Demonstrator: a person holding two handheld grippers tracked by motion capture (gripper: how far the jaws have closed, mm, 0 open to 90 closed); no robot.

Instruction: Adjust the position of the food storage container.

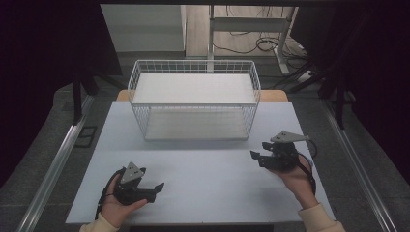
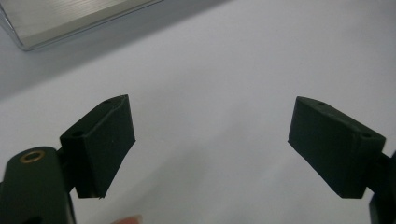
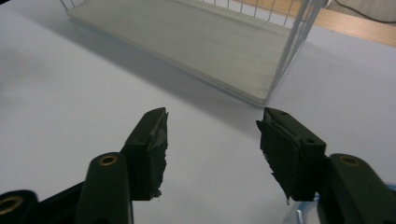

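A white wire basket (image 1: 193,99) with a pale flat bottom stands at the back middle of the white table (image 1: 203,169). My left gripper (image 1: 157,188) rests near the front left, held in a hand, its jaws apart with nothing between them. The left gripper view has the black fingers (image 2: 100,144) wide apart over bare tabletop. My right gripper (image 1: 258,151) sits at the right, pointing left towards the basket's near right corner, jaws apart and empty. In the right gripper view the basket (image 3: 196,42) lies ahead beyond the gripper (image 3: 212,140).
Metal rails (image 1: 53,169) run along both sides of the table. Behind the basket stands a desk frame with cables (image 1: 261,43) on the floor. Dark curtains hang at left and right. A wooden edge (image 1: 273,95) shows behind the table.
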